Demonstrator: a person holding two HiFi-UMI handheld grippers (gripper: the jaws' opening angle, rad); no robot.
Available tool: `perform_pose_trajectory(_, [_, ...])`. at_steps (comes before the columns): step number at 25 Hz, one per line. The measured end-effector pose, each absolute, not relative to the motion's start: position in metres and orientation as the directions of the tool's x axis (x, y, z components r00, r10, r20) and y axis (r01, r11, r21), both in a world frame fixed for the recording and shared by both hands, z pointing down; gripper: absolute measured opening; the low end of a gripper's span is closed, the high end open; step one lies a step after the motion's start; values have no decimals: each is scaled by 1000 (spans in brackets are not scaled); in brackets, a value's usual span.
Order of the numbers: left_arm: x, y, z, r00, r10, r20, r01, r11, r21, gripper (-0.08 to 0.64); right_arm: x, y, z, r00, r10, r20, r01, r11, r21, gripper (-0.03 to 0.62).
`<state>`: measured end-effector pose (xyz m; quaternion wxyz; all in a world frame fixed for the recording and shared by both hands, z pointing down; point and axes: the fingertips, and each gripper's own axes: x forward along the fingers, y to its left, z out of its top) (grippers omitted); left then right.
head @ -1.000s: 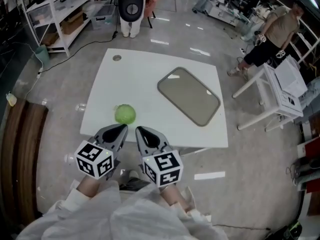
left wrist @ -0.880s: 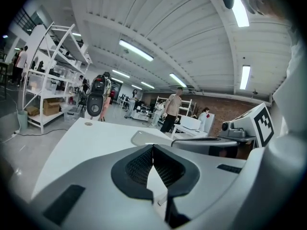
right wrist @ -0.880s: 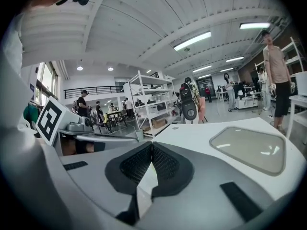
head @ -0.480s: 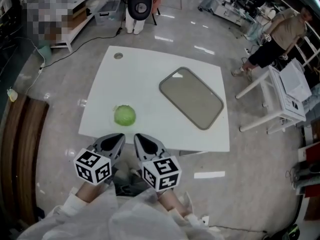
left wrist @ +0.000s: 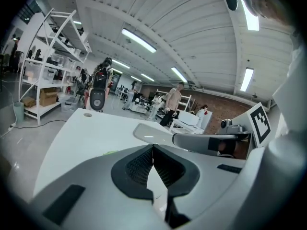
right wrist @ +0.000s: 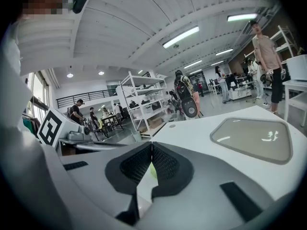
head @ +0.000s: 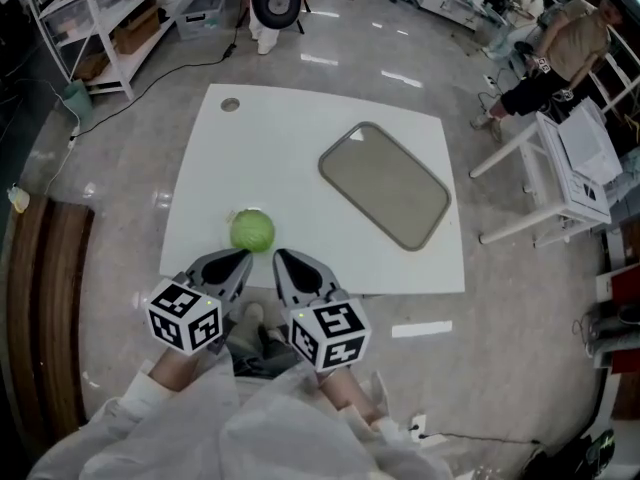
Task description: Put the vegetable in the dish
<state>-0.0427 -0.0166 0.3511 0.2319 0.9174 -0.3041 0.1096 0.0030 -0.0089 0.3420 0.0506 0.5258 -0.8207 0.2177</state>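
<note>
Head view: cabbage (head: 252, 231) sits lower left of centre on the white table (head: 290, 138), close to the table's near edge. The dish (head: 385, 184), a grey rounded tray, lies right of centre, well apart from the cabbage and with nothing in it. Left gripper (head: 244, 256) and right gripper (head: 279, 256) are at bottom centre, tips pointing up-frame, just below the cabbage. No contact that I can see.

Change: half a second ago both tips sat lower in frame, short of the table edge. Now they're at the edge, just beside the cabbage. Cabbage and dish haven't shifted on the table.

Left gripper view: jaws pressed together, nothing between the pads. A thin green strip of the cabbage shows just over the jaw at left of centre. The dish is beyond, mid-frame.

Right gripper view: jaws together too, empty. A green sliver shows through the slot behind the tips, so the cabbage is dead ahead. The dish is at right of frame.

Read: still the approach, no pick yet. My guess is that at least one claw must open before it can take the cabbage.
</note>
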Motion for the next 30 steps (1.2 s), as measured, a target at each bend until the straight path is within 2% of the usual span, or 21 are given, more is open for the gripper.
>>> perform_pose_trajectory(30, [-73, -91, 373, 847, -395, 357, -521, -751, 406, 8, -25, -81, 366, -337, -862, 378, -929, 240, -281, 12])
